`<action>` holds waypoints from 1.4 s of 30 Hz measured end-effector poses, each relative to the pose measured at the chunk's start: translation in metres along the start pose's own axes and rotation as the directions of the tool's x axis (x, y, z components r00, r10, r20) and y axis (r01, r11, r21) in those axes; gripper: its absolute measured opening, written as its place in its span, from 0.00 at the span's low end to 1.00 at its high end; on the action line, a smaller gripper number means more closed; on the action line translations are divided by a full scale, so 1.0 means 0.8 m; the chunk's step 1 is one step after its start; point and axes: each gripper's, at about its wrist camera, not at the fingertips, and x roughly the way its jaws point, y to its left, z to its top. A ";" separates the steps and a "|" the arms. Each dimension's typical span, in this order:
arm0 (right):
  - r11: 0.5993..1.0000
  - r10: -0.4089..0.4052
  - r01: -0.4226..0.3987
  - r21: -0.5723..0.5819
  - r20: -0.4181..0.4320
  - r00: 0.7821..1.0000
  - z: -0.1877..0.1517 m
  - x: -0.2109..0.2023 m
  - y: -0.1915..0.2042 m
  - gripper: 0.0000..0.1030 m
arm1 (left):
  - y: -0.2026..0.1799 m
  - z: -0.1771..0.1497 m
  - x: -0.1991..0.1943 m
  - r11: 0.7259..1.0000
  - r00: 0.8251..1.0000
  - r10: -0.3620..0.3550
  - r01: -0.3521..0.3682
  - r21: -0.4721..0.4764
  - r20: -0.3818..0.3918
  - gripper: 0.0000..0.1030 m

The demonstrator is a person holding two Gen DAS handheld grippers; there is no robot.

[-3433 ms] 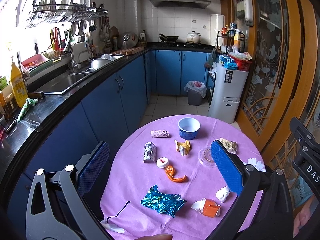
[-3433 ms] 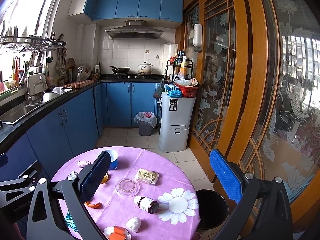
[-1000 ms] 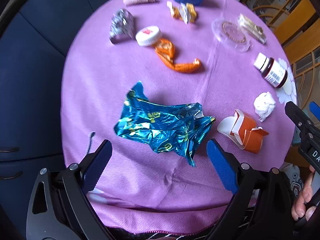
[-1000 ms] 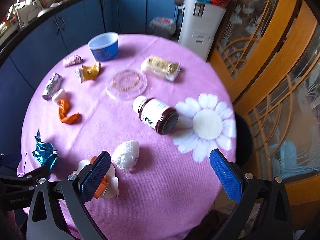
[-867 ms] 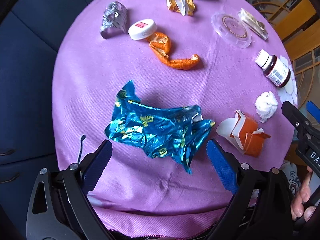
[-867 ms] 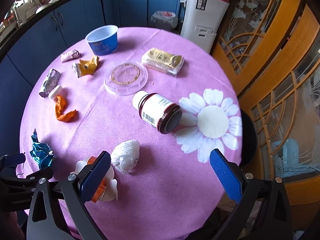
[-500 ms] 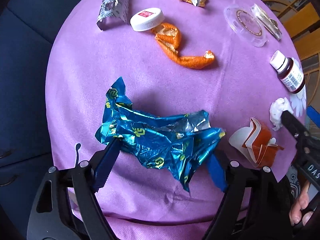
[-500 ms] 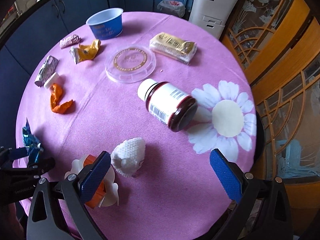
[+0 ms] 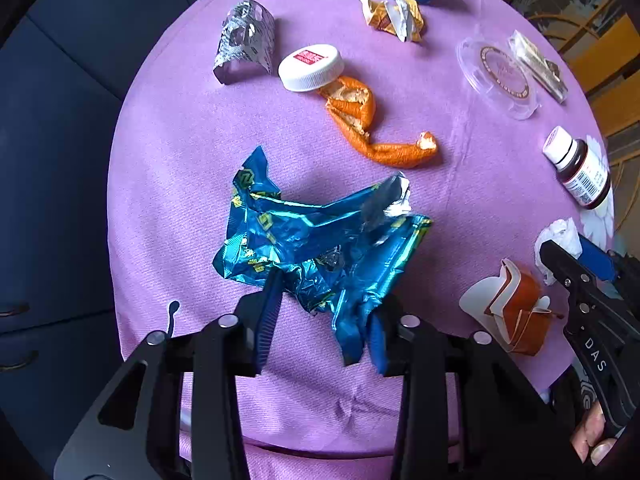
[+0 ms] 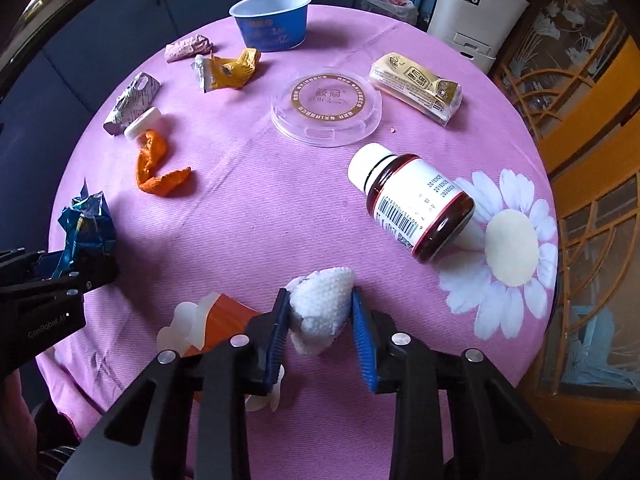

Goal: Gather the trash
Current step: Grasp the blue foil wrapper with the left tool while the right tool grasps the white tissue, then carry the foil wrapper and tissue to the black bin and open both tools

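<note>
A crumpled blue foil wrapper [image 9: 320, 236] lies on the purple tablecloth [image 9: 180, 140]. My left gripper [image 9: 324, 320] points straight down on its near edge; the jaws are closing, and both blue pads touch the foil between them. A white tissue wad [image 10: 320, 308] sits between the pads of my right gripper [image 10: 320, 332], whose jaws are closing and squeeze it from both sides. In the right wrist view the left gripper [image 10: 60, 268] shows at the left edge with the wrapper [image 10: 86, 228].
An orange-and-white carton [image 9: 512, 308] lies between the two grippers. A brown bottle [image 10: 416, 204], clear lid [image 10: 326, 104], gold packet [image 10: 416, 80], orange peel [image 9: 360, 120], white cap [image 9: 311, 67], several small wrappers and a blue cup [image 10: 272, 20] lie farther out. A lined bin [image 10: 390, 4] stands beyond the table.
Both grippers went from wide open to nearly closed. The left one slid over the blue wrapper and closed on it. The right one came down and closed on the tissue wad.
</note>
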 end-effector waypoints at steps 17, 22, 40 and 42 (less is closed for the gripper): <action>1.000 -0.011 0.008 0.020 0.143 0.990 0.008 -0.041 -0.023 0.28 | -0.044 0.012 -0.062 0.998 0.988 0.054 -0.057 0.015 0.142 0.19; 0.999 -0.013 0.006 0.037 0.193 0.981 0.011 -0.056 -0.038 0.28 | -0.079 0.009 -0.067 0.994 0.973 0.096 -0.105 0.032 0.211 0.19; 0.965 -0.156 0.068 0.253 0.344 0.926 0.015 -0.115 -0.175 0.28 | -0.275 0.073 -0.115 0.957 0.905 0.027 -0.146 0.251 0.425 0.20; 0.951 -0.185 0.079 0.298 0.345 0.920 0.011 -0.116 -0.204 0.28 | -0.300 0.079 -0.117 0.950 0.901 0.009 -0.142 0.276 0.433 0.20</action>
